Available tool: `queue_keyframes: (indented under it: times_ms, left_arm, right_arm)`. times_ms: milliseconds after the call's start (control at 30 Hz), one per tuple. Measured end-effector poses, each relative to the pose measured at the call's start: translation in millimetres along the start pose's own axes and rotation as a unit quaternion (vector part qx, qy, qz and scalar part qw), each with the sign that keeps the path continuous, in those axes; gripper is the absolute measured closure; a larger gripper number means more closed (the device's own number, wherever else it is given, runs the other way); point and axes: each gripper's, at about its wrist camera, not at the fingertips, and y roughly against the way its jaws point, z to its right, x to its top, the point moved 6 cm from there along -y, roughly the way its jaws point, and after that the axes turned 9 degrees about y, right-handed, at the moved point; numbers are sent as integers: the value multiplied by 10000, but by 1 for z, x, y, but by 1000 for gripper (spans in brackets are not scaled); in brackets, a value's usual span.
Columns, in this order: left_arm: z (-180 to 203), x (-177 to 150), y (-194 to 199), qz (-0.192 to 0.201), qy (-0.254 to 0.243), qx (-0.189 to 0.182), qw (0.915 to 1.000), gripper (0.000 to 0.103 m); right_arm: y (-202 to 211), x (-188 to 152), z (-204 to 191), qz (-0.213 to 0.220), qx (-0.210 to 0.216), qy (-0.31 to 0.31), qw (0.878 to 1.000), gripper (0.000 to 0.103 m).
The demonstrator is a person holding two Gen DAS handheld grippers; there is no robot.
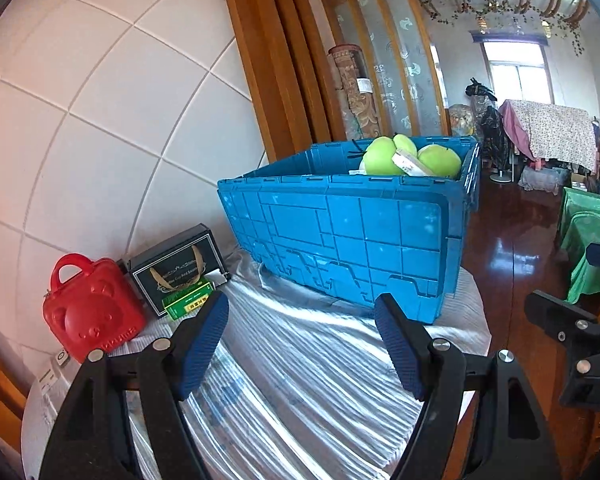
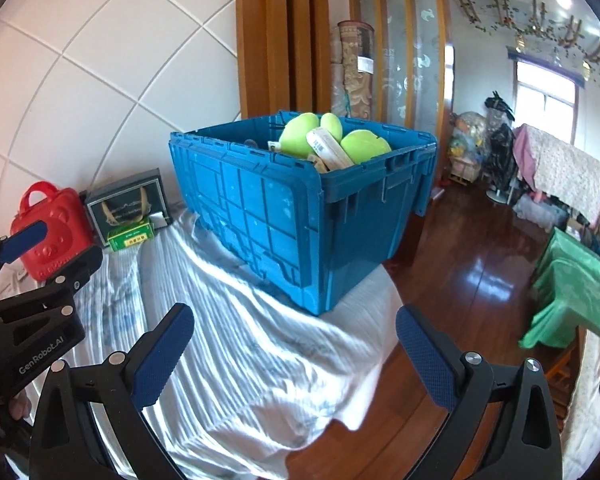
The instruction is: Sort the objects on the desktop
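Crate (image 1: 340,236) hides most of its contents; green plush (image 1: 384,156) shows above the rim. Red case (image 1: 92,308), black box (image 1: 176,268), green box (image 1: 188,300) by tiled wall. Left gripper (image 1: 300,344) and right gripper (image 2: 296,356) released, over the cloth-covered tabletop (image 1: 300,360)

You can't see the floor of the blue crate (image 2: 260,216) — its near wall hides everything below the green plush toys (image 2: 300,134), and what the tagged item (image 2: 330,148) wedged between them is stays unclear. The print on the green box (image 1: 188,300) is too small to read. The black gift box (image 1: 176,264) is partly covered by it — and the small white thing (image 1: 61,358) beside the red bear case (image 1: 92,308) can't be identified.
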Motion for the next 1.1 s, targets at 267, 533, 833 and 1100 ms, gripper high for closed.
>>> queue_keyframes:
  times_ms: [267, 533, 833, 1100]
  left_arm:
    - [14, 4, 5, 52, 113, -196, 9997, 28]
    - [27, 2, 6, -61, 142, -345, 9993, 28]
    - [34, 1, 11, -127, 240, -400, 9988, 28]
    - [25, 4, 15, -55, 561, -466, 9973, 28]
  right_arm:
    - [3, 3, 21, 59, -97, -96, 9999, 0]
    - [4, 3, 32, 76, -76, -131, 9999, 0]
    - [6, 2, 37, 68, 11, -119, 9999, 0]
    - [6, 0, 36, 15, 122, -120, 9999, 0]
